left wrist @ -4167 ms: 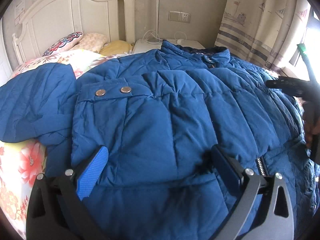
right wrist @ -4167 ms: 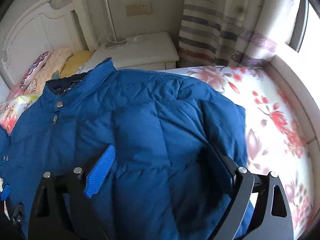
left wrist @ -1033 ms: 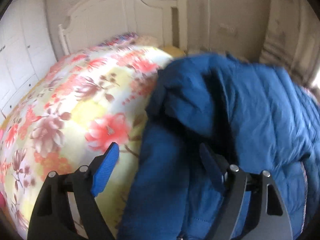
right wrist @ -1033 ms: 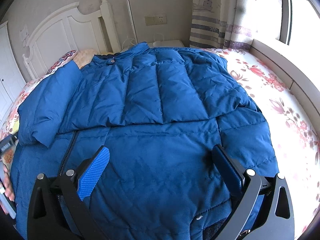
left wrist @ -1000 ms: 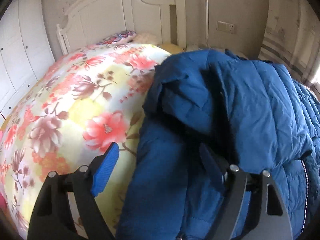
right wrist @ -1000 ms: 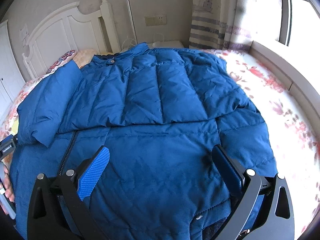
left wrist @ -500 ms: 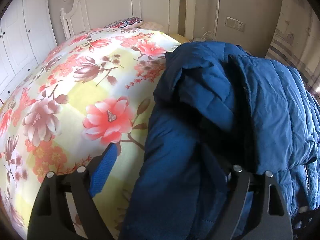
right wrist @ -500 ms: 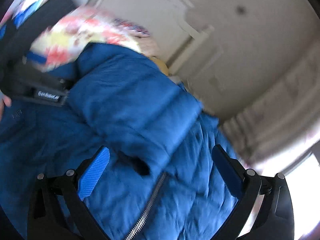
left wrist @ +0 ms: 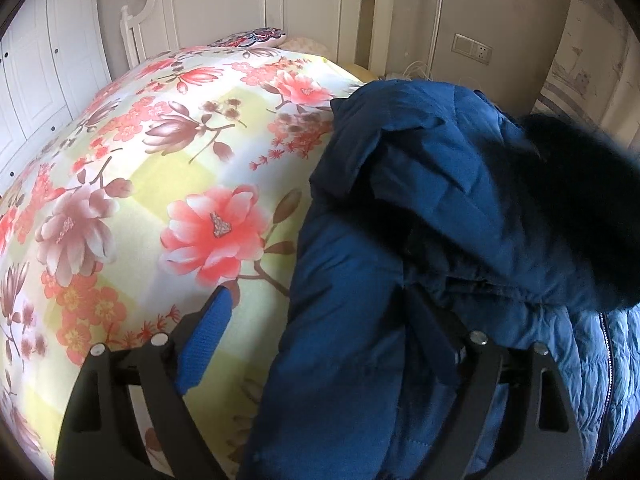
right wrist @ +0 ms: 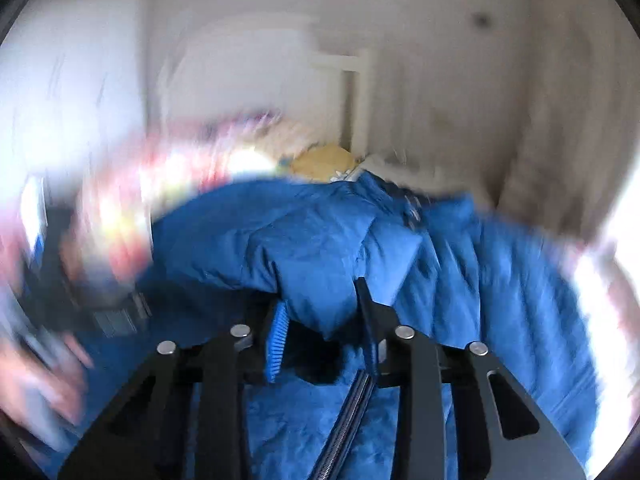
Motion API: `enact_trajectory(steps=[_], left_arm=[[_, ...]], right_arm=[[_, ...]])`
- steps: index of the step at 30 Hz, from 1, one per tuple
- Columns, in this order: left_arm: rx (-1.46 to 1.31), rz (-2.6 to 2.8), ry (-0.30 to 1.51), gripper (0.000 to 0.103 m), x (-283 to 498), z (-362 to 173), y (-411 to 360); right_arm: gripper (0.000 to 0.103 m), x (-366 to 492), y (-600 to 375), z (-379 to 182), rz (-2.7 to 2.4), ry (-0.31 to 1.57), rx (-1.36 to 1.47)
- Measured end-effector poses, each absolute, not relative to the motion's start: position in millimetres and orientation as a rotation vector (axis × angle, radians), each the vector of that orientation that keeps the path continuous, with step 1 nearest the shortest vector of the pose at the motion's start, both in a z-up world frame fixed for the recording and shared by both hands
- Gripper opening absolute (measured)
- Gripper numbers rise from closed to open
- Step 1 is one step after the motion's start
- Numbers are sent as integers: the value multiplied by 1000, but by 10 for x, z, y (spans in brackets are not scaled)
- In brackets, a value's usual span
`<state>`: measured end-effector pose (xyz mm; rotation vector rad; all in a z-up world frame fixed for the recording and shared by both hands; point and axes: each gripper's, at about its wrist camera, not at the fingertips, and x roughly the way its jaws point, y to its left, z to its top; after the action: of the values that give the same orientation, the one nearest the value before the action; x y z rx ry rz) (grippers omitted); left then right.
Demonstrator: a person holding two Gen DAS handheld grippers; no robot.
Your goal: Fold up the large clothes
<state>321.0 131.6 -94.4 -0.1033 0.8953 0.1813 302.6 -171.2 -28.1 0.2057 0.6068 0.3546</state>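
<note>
Blue puffer jacket (left wrist: 400, 240) lies on the bed, on the floral quilt (left wrist: 160, 184), taking the right half of the left wrist view. 1 sleeve (left wrist: 420, 152) is folded over the body; fabric under it is bunched and shadowed. Zipper (left wrist: 610, 360) runs down the far right edge of that view. A dark blurred mass sits above the sleeve at upper right; cannot tell what it is.

Right gripper (right wrist: 322, 332): jaws have just been closing and are now clenched on a puffy fold of the jacket (right wrist: 320, 280), fabric bulging up between the blue pad and the black pad. Zipper (right wrist: 348, 420) runs down below the grip point. Right wrist view is heavily motion-blurred, edges unreadable.

Left gripper (left wrist: 320, 344): jaws have just been opening and stand wide, released. Blue-padded finger (left wrist: 204, 340) is over the quilt, just beside the jacket's left edge. The other finger is over the jacket body. The edge sits between the 2 fingers, pads not pressing on it.

Behind: white headboard (left wrist: 260, 4), patterned pillow (left wrist: 252, 38) against it, wall socket (left wrist: 472, 48) at right, white wardrobe doors (left wrist: 36, 76) at left.
</note>
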Motion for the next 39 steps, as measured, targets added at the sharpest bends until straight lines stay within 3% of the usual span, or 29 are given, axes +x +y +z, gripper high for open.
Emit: enact_trajectory(steps=[2, 4, 6, 7, 8, 17, 18, 20, 23, 27, 30, 39], left_arm=[[-103, 181, 896, 88, 3210, -946, 1318], [-102, 181, 896, 88, 3210, -946, 1317], [-102, 181, 897, 89, 3211, -950, 1323], [-103, 182, 897, 89, 3208, -951, 1320], [-103, 182, 897, 89, 3209, -951, 1321], [-102, 185, 900, 90, 3209, -964, 1328], [-101, 185, 900, 90, 3209, -966, 1329], [-101, 185, 901, 90, 3209, -965, 1327], [-102, 185, 901, 90, 3209, -964, 1326], [-102, 185, 901, 91, 3209, -965, 1324], [-103, 186, 901, 91, 3203, -965, 1326], [-111, 184, 908, 92, 3211, -983, 1356]], right_arm=[[30, 3142, -2306, -407, 370, 645, 543], [32, 3191, -2626, -560, 311, 701, 662], [48, 3195, -2775, -687, 214, 764, 637], [65, 3161, -2839, -729, 174, 774, 640], [73, 3122, -2887, -755, 165, 773, 655], [74, 3006, -2995, -769, 164, 734, 666], [73, 3007, -3009, -776, 176, 723, 684], [43, 3006, -2974, -705, 163, 708, 618], [28, 2985, -2814, -458, 141, 649, 440], [23, 2972, -2566, 22, 159, 525, 236], [23, 3025, -2707, 106, 127, 494, 277], [25, 2896, -3296, -869, 12, 737, 588]])
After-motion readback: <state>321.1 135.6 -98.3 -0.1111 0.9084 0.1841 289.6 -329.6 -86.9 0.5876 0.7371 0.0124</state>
